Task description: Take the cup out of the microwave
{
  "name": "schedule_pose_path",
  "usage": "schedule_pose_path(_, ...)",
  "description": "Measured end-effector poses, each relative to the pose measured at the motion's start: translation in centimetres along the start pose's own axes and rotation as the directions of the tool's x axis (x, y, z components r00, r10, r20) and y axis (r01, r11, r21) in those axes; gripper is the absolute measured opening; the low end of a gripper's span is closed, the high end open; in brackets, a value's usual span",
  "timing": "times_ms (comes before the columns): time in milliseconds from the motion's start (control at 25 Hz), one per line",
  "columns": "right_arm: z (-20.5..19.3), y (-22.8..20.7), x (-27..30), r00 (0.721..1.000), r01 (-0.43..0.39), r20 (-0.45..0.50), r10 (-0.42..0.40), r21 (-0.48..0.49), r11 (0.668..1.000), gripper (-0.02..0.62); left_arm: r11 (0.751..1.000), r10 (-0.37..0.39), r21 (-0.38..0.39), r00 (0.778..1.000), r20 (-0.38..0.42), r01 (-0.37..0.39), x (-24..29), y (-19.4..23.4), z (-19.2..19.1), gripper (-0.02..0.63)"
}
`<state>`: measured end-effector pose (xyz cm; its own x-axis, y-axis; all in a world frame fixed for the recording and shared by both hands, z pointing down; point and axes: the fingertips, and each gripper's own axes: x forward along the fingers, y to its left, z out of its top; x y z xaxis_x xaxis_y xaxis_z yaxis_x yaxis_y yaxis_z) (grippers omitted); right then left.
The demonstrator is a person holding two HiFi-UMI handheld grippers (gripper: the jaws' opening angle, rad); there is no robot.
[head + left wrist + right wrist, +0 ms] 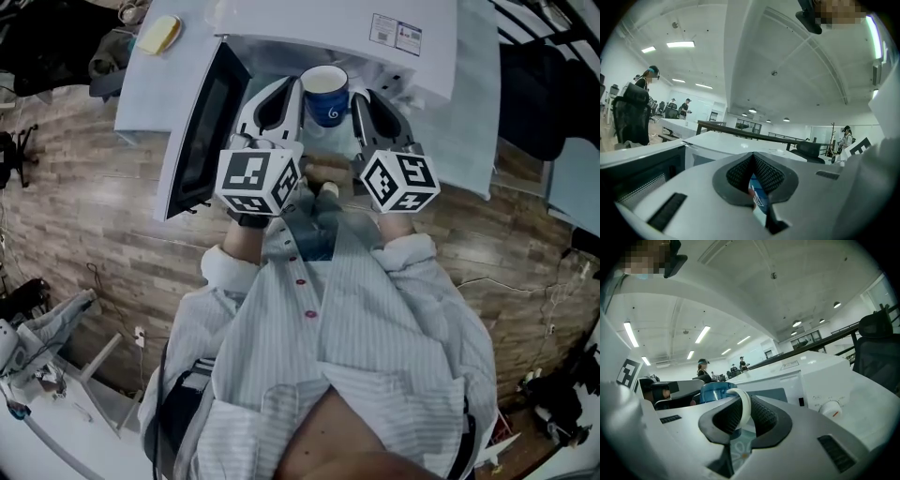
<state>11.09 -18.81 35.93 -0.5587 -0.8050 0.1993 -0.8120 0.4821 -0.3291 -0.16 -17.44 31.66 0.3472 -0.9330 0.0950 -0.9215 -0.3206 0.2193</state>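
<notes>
The cup (325, 94) hangs at the mouth of the open microwave (412, 56). The left gripper (757, 199) pinches its wall and the right gripper (740, 423) pinches its handle (743, 404). It seems nearly out; putting it down remains.

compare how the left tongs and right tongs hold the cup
The left tongs pinch a blue-and-white edge of the cup; the right tongs clamp its white handle. Only a sliver of cup shows past the left tongs; its blue body rises behind the right tongs. Both are shut on it, one each side.
</notes>
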Motion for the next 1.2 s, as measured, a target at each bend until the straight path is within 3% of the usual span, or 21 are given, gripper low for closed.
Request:
schedule_pose_path(680, 4.9, -0.8, -6.5, 0.995, 0.031, 0.094, -0.033, 0.017, 0.999, 0.077, 0.988, -0.147, 0.061, 0.989, 0.033, 0.145, -1.6, -6.3, 3.2, 0.008)
schedule_pose_path(1200, 4.8, -1.6, -6.4, 0.992, 0.057, 0.112, -0.059, 0.022, 0.998, 0.077, 0.983, -0.164, 0.082, 0.986, 0.01, 0.162, -0.6, -6.5, 2.3, 0.008)
